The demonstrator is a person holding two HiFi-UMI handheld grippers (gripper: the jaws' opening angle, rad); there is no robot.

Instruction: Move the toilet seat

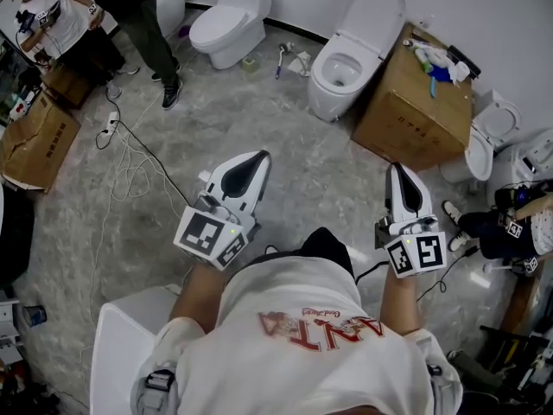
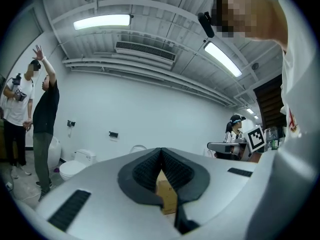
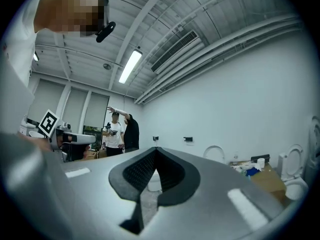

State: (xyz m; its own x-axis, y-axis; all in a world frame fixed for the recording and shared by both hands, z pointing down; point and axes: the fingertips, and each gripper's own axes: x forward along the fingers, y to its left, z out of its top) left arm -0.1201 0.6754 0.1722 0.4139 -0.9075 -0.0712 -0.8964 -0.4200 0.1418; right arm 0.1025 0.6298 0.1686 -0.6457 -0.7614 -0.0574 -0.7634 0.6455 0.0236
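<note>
A white toilet (image 1: pixel 339 74) stands across the floor ahead of me, its seat and lid (image 1: pixel 378 15) raised against the wall. Both grippers are held low in front of my body, well short of it and pointing toward it. My left gripper (image 1: pixel 261 155) is shut with nothing in it, and so is my right gripper (image 1: pixel 396 166). In the left gripper view the closed left gripper (image 2: pixel 161 149) points at the far wall, with a raised lid (image 2: pixel 137 147) showing above it. In the right gripper view the right gripper (image 3: pixel 156 149) is closed too, with the raised lid (image 3: pixel 215 154) beyond it.
A large cardboard box (image 1: pixel 415 102) with bottles on top stands right of the toilet. Another toilet (image 1: pixel 226 26) with its lid down is at the back, a third toilet (image 1: pixel 484 141) at the right. Two people (image 1: pixel 95 20) stand at the far left. Cables (image 1: pixel 130 158) trail over the floor.
</note>
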